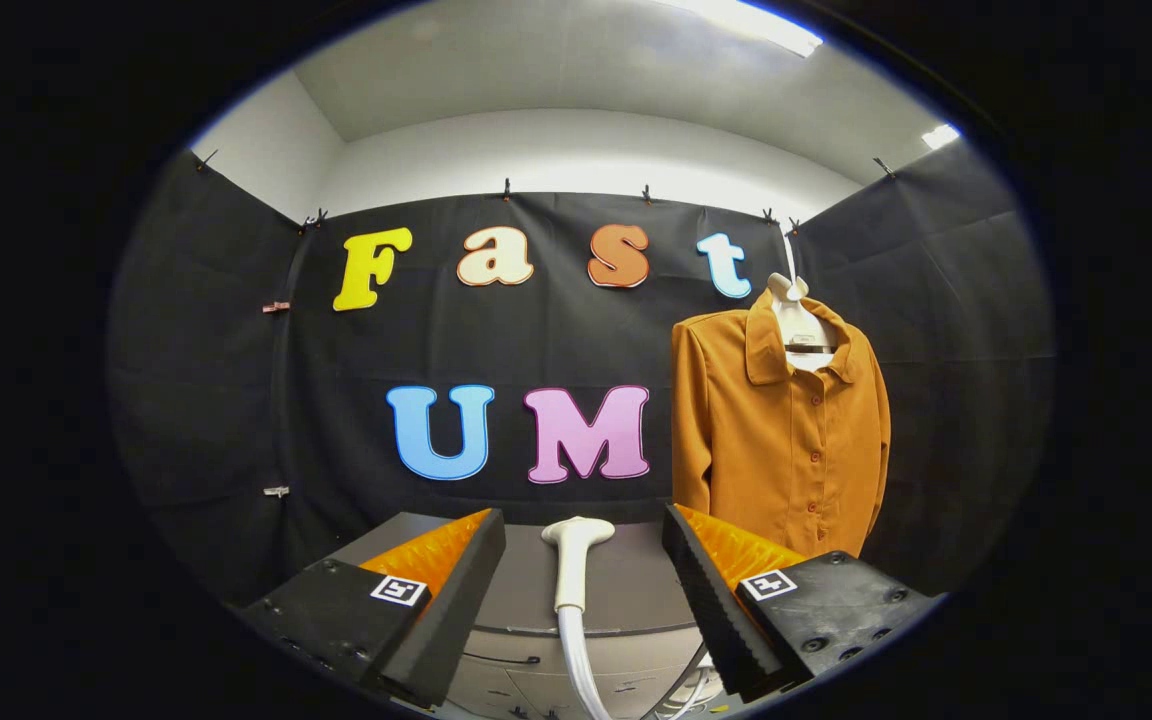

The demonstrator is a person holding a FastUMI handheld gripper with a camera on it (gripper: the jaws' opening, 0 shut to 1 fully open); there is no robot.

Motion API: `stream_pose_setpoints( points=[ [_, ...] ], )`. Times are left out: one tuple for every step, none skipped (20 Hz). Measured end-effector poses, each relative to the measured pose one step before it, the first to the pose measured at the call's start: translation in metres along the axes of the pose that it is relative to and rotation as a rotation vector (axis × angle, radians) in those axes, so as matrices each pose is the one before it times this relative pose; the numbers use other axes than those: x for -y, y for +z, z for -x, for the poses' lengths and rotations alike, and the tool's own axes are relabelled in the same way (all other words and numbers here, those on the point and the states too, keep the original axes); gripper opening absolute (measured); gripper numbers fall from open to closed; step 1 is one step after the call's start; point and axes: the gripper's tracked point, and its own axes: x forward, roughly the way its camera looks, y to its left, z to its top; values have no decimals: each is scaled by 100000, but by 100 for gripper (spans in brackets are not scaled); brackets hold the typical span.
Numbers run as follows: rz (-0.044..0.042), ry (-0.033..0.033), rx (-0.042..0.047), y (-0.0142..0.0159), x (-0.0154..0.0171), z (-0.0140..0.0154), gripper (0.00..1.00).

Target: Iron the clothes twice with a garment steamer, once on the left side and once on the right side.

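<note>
Gripper [584, 600] open, steamer [572, 570] btwn fingers w/ gaps; shirt [776, 440] beyond

A plain rust-orange buttoned cloth shirt [786, 440] hangs right of the white curved plastic steamer head [573, 560]; behind the steamer head stands a grey flat-topped cabinet [626, 590].
</note>
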Motion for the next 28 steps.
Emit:
stream_pose_setpoints(
  points=[
    [98, -176, -168, -108, 96, -58, 98],
    [36, -54, -125, -3, 27, 18, 98],
    [-49, -129, 11, -36, -64, -29, 98],
    [-28, -55, 62, 65, -53, 20, 98],
    [21, -96, 5, 36, -9, 12, 98],
    [47, -58, -1, -12, -73, 93, 98],
    [47, -134, -106, -53, -20, 32, 98],
    [63, -223, -165, -82, -53, -23, 98],
    [170, -364, -86, -37, -32, 23, 98],
    [116, 35, 123, -49, -173, 71, 98],
    [-51, 48, 426, 68, -242, 54, 98],
    [34, -136, 87, -74, -163, 36, 98],
    [44, -580, 6, -66, -105, 108, 98],
    [-43, -512, -58, -107, -83, 100, 98],
    [-226, -531, -27, -59, -181, 54, 98],
    [-441, -402, -251, -89, -283, -68, 98],
    [-456, -383, -658, -288, -294, -102, 98],
    [-244, -622, -841, -294, -218, -68, 98],
    [-122, -596, -673, -237, -192, -60, 98],
    [30, -738, -556, -230, -200, -126, 98],
    [105, -738, -481, -260, -75, -129, 98],
    [138, -532, -587, -331, -114, -236, 98],
    [298, -497, -953, -393, -125, -303, 98],
    [433, -340, -1147, -505, -81, -402, 98],
    [462, -399, -1379, -554, 92, -625, 98],
    [-49, -240, -1662, -578, 132, -665, 98],
    [-485, -19, -1450, -467, 31, -853, 98],
    [-666, 269, -1194, -485, 38, -913, 98]
  ],
)
